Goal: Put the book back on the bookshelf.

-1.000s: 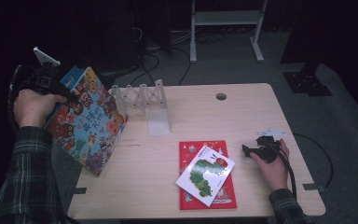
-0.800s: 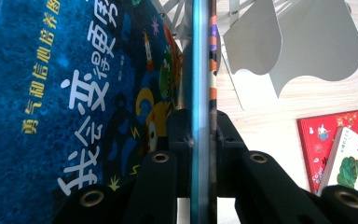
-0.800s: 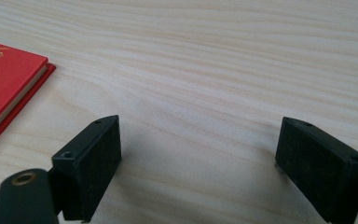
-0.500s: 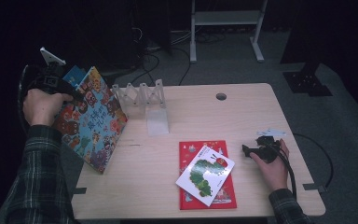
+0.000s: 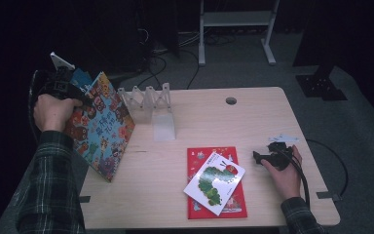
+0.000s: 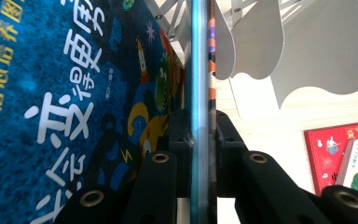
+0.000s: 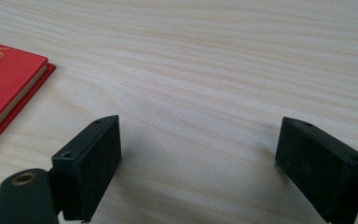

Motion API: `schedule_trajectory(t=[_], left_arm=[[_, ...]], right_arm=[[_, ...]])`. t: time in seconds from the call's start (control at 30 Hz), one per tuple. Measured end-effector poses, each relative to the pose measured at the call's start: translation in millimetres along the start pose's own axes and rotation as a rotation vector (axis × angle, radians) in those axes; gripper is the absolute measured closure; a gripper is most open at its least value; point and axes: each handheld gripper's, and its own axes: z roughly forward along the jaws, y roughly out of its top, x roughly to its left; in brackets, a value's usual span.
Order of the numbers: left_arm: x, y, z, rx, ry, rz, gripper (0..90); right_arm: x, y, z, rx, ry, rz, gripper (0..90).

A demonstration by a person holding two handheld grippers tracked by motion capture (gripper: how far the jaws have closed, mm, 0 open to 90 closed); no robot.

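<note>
1. Firstly, we enter the left gripper (image 6: 199, 149): its two black jaws are clamped on the edge of a thin blue picture book (image 6: 74, 93), one pad on each cover, with the book's edge running straight up between them in the left gripper view.
2. Item, the same picture book (image 5: 100, 126) seen from the high view: we hold it up at the table's left edge, tilted, with its lower corner near or on the tabletop; whether it touches, we cannot tell. Its long axis slants from the gripper at the upper left down towards that corner.
3. Item, white book rack (image 5: 148, 100): a row of upright dividers just to the right of the held book, near but apart. In the left gripper view the dividers (image 6: 307, 51) stand directly ahead of the jaws. We judge that the book must be brought upright and its edge lined up with a gap between dividers; the left hand (image 5: 53, 112) is by far the nearer.
4. Item, right gripper (image 7: 198, 163): jaws spread wide with nothing between them, resting low over the bare wooden table (image 7: 214, 56).
5. Item, red book (image 5: 233, 202) lying flat near the table's front, beside the right hand (image 5: 282, 170).
6. Item, white caterpillar book (image 5: 214, 183): lying askew on top of the red one.
</note>
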Motion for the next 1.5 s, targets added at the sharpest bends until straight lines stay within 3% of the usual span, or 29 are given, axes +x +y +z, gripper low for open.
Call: schedule_trajectory(t=[0.3,0.4,0.5,0.57,0.7,0.93,1.03,1.2,1.5], left_arm=[[5.5,-0.6,0.9,-0.031,-0.003,-0.005,81.6],[7.5,-2.7,1.7,-0.008,-0.01,-0.016,81.4],[9.3,-5.2,2.2,-0.004,0.031,-0.009,78.9],[11.2,-6.4,2.0,-0.01,0.027,-0.01,78.8],[9.5,-6.1,2.4,0.014,0.068,0.019,76.1],[10.7,-6.2,2.0,0.034,0.095,0.044,73.6],[12.0,-6.6,1.4,0.039,0.085,0.044,70.4],[12.4,-6.8,0.5,0.042,0.115,0.054,64.1],[16.4,-8.2,1.3,0.058,0.153,0.054,61.7]], right_arm=[[0.1,0.0,0.0,-0.001,0.0,0.001,13.4],[0.1,0.0,0.0,0.0,0.0,0.001,13.4],[0.3,0.0,-0.1,0.0,-0.002,0.002,13.5],[0.6,-0.1,-0.2,0.0,-0.003,0.004,13.6],[0.5,-0.1,-0.2,0.0,-0.003,0.004,13.6],[0.6,-0.1,-0.2,0.001,-0.003,0.004,13.6],[0.5,-0.1,-0.2,0.001,-0.003,0.004,13.6],[0.6,-0.1,-0.2,0.001,-0.003,0.004,13.5],[0.6,-0.1,-0.3,0.001,-0.003,0.005,13.6]])
